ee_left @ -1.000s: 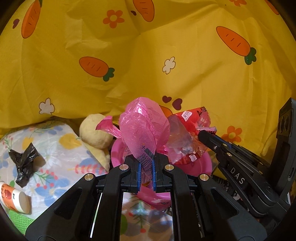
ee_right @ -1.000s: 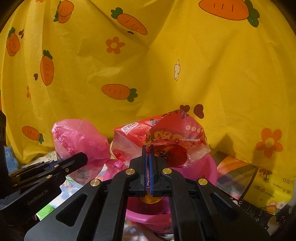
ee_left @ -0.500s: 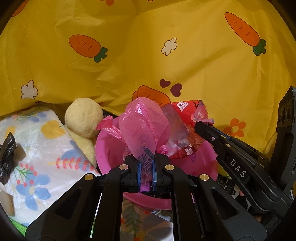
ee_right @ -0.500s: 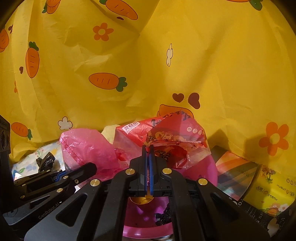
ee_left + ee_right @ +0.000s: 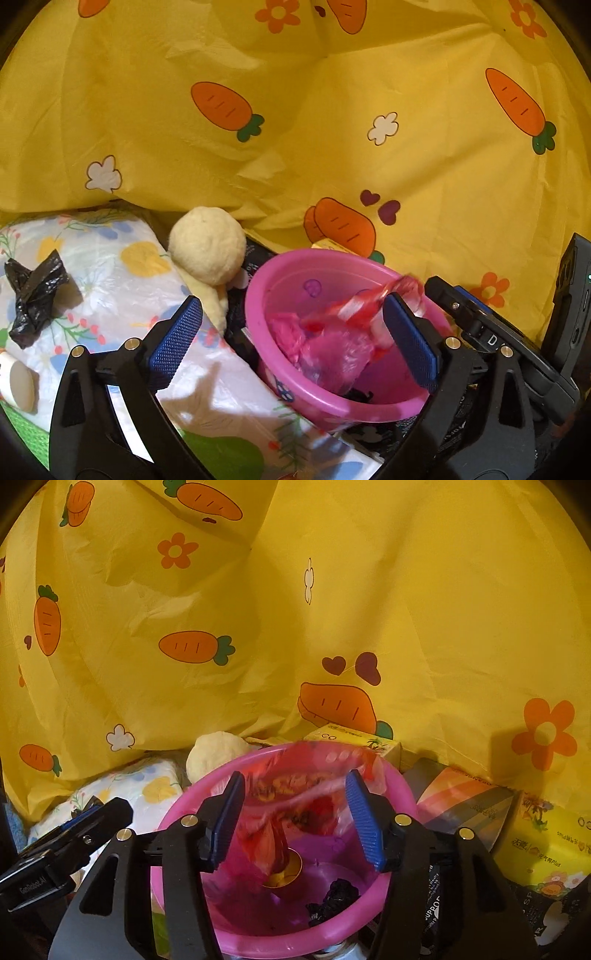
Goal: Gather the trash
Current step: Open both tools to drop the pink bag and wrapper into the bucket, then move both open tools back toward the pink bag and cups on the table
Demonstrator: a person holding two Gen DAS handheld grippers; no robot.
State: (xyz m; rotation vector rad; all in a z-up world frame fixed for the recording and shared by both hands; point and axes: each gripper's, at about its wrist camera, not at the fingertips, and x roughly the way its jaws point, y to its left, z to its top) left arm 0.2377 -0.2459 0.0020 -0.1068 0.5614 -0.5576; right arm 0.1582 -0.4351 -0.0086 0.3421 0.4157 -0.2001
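Note:
A pink plastic basin [image 5: 332,406] sits below both grippers and shows in the right wrist view [image 5: 395,775] too. My left gripper [image 5: 291,343] is open and empty above its left rim. A crumpled pink bag [image 5: 325,350] lies inside the basin. My right gripper [image 5: 295,816] is open above the basin; a red snack wrapper [image 5: 295,786], blurred, is falling between its fingers into the basin. In the left wrist view the wrapper [image 5: 369,306] is a red blur. A black scrap [image 5: 332,897] lies on the basin floor.
A black crumpled bag [image 5: 33,295] and a small cup [image 5: 18,384] lie on the flowered plastic pack [image 5: 110,277] at left. A cream plush ball [image 5: 207,247] rests beside the basin. Boxes [image 5: 535,842] stand at right. Yellow carrot cloth [image 5: 295,110] hangs behind.
Both grippers opened. The pink bag dropped from the left gripper into the basin, and the red wrapper left the right gripper and is falling in.

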